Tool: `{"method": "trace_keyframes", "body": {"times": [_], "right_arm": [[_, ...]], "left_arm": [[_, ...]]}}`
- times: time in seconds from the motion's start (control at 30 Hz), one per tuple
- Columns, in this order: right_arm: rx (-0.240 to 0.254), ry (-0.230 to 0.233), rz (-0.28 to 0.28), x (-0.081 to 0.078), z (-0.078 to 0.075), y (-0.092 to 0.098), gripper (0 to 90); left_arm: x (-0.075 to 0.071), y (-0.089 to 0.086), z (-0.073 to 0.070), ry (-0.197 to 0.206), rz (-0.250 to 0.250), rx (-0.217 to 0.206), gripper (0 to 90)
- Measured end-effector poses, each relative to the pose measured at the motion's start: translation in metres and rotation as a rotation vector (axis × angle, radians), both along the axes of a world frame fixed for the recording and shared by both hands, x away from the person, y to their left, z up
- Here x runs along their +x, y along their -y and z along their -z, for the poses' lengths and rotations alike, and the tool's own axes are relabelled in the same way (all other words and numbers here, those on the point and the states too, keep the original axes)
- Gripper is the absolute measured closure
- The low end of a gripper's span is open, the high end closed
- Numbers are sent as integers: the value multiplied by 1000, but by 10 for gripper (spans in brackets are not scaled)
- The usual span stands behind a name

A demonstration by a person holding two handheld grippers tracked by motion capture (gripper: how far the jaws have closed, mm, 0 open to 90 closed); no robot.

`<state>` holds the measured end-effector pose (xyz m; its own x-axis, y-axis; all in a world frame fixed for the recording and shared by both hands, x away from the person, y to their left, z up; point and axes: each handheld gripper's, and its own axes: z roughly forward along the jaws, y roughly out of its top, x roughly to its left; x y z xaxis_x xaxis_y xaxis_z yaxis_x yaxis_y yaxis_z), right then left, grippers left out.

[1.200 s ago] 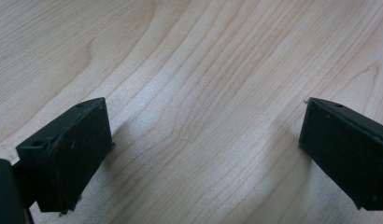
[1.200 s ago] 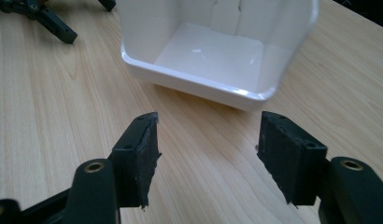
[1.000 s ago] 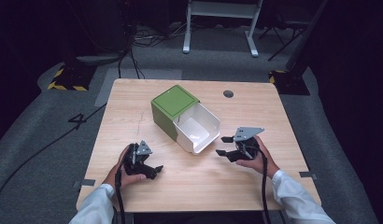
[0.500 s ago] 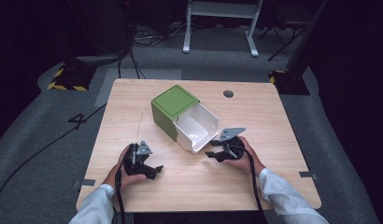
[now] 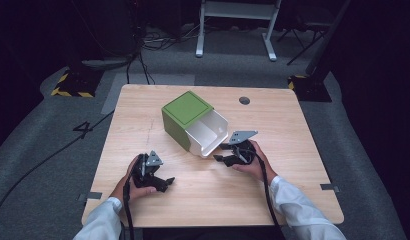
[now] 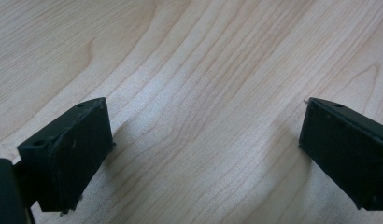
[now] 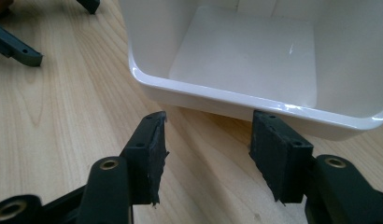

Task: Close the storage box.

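Observation:
A green box (image 5: 185, 112) lies on the wooden table (image 5: 293, 125), and a white drawer (image 5: 208, 132) sticks out of its near-right side, its opening facing my right gripper (image 5: 220, 152). In the right gripper view the drawer's glossy rim (image 7: 203, 93) sits just past my right gripper (image 7: 208, 123). Its jaws have just been closing and stand a small way apart, with only bare wood between them. My left gripper (image 5: 164, 184) rests on the table near the front left. Seen in its own view, the left gripper (image 6: 206, 112) is wide open over bare wood.
A round cable hole (image 5: 244, 100) sits near the table's far edge. The table's front edge lies close behind both hands. Dark carpet with cables and a white metal frame (image 5: 233, 20) lie beyond the table. One fingertip (image 7: 21, 51) of the left gripper crosses the right gripper view's top left.
My right gripper has moved left across the table and now sits at the white drawer's open end. The left gripper has stayed where it was.

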<state>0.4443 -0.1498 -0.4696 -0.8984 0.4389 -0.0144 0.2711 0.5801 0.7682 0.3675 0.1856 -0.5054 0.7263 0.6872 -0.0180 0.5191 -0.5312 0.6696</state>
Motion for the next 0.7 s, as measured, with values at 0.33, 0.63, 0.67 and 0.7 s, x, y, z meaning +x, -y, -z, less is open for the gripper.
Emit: {"method": "trace_keyframes", "body": {"times": [0.33,0.63,0.67,0.7], "right_arm": [[25,23,9,10,-5,-14,464],[17,34,20,16,-5,-25,475],[20,31,23,17,-6,-26,475],[24,28,22,18,-5,-27,475]], "left_arm": [[0,0,0,0,0,1,29],[0,0,0,0,0,0,29],[0,0,0,0,0,0,29],[0,0,0,0,0,1,29]]}}
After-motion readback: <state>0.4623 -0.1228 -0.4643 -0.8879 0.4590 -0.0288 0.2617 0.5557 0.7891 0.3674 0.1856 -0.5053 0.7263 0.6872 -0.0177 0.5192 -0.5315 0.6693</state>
